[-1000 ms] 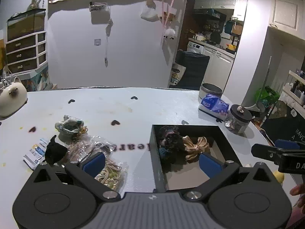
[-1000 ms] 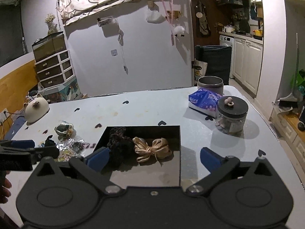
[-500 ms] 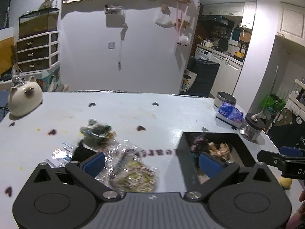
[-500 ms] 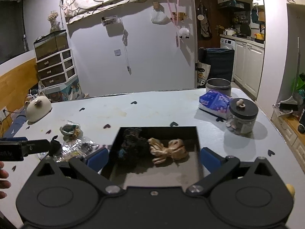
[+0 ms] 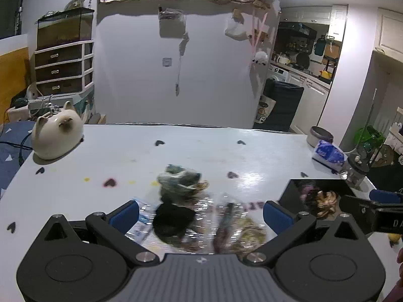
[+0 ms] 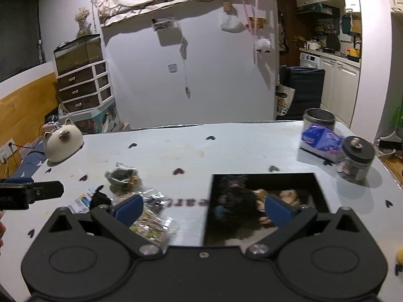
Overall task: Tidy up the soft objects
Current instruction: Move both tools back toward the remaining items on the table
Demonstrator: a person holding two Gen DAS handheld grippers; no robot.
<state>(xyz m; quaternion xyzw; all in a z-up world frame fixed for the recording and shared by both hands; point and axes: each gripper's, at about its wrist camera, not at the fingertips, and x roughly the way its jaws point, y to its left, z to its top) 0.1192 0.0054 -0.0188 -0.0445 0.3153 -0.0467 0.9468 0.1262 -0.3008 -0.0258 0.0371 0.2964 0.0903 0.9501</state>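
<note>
Swung leftward, the left gripper gapes wide above one black scrunchie; right gripper likewise wide, two scrunchies in the box ahead; writing blurred.

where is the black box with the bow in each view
Left wrist: the black box sits at the right edge, just beyond the left gripper's right finger, partly hidden by the right gripper's finger.
Right wrist: the box is right of centre, behind the right gripper's right finger.
Shared landmark: the cat-shaped ceramic at far left of the table.
</note>
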